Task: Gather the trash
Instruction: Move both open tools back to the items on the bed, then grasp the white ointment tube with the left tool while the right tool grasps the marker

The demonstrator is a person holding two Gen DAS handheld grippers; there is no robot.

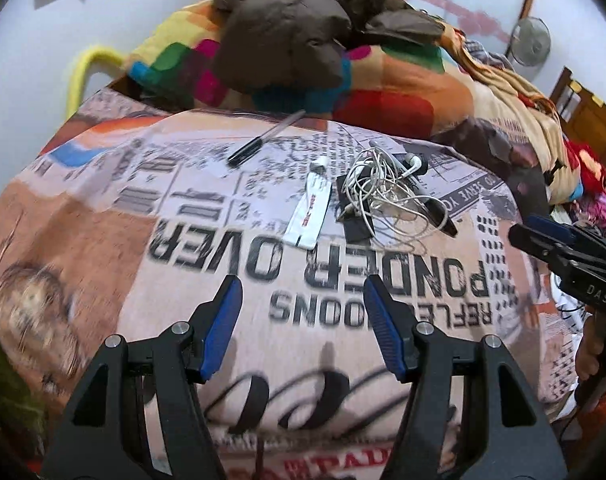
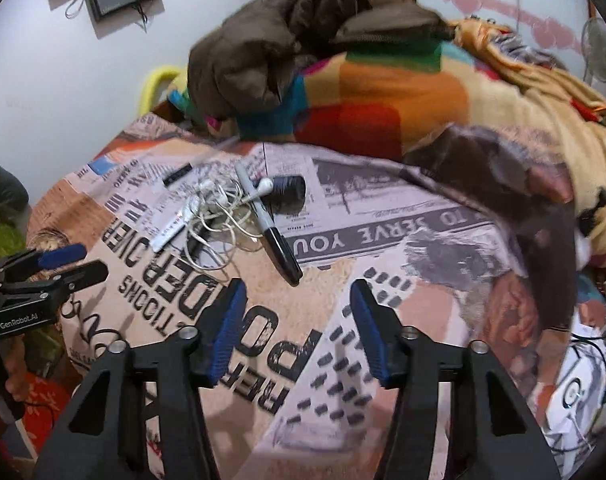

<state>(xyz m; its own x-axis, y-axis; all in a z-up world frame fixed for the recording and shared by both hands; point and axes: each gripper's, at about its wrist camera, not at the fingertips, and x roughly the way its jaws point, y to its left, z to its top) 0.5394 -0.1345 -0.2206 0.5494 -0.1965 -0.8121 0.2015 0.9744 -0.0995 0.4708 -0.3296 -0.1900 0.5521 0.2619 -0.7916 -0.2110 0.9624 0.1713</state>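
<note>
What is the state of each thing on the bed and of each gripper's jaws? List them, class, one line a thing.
left gripper: jaws open, nothing between them.
right gripper: jaws open, nothing between them.
earphones: tangled, lying over the marker.
marker: capped, lying flat.
pen: capped, lying apart from the pile.
white sachet: flat, beside the earphones.
brown jacket: crumpled on the blanket.

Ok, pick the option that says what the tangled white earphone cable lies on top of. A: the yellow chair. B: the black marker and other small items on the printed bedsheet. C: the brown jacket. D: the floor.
B: the white earphone cable is draped over the black marker on the printed bedsheet, well short of the brown jacket.
</note>
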